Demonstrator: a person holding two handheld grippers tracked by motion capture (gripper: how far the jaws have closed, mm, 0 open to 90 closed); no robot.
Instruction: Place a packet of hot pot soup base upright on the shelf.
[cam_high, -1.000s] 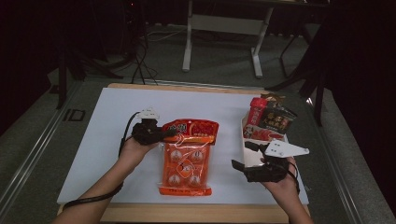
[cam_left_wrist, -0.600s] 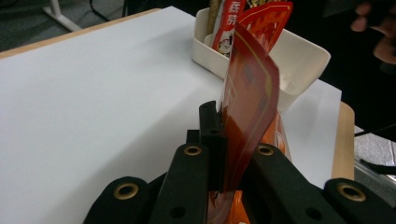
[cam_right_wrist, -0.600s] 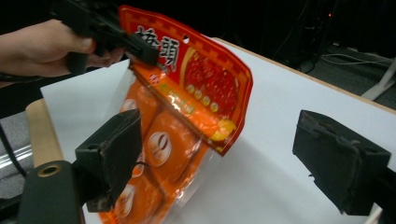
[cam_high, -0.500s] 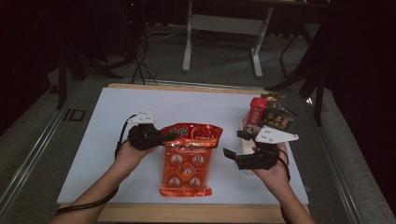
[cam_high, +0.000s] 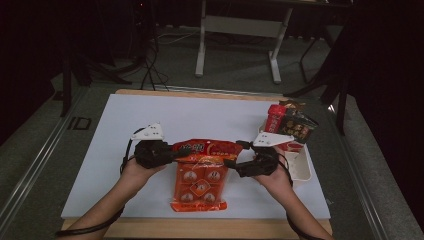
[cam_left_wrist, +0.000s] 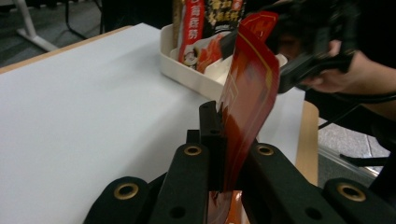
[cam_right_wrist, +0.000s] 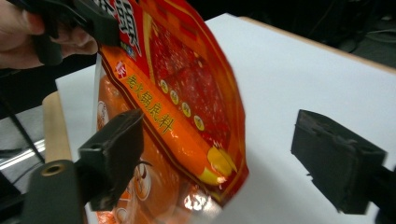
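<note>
Pouch: the glossy red-and-orange plastic pouch (cam_high: 200, 175) is lifted at its top edge and hangs down over the middle of the white table top (cam_high: 200, 112), its bottom near the front edge.
Handling: I judge it soft and floppy, with a slick film and some weight low down; the flat sealed top band is the safest place to take hold.
Left gripper (cam_left_wrist: 219, 140): mine, clenched on the pouch's top corner.
Right gripper (cam_right_wrist: 219, 154): jaws apart, just been narrowing; the pouch's other edge sits between them, not yet pinched.
Edges: the white plastic tray (cam_high: 300, 170) of upright snack packets (cam_high: 290, 125) stands just beside my right hand.
Room: the white surface behind the pouch lies bare.
</note>
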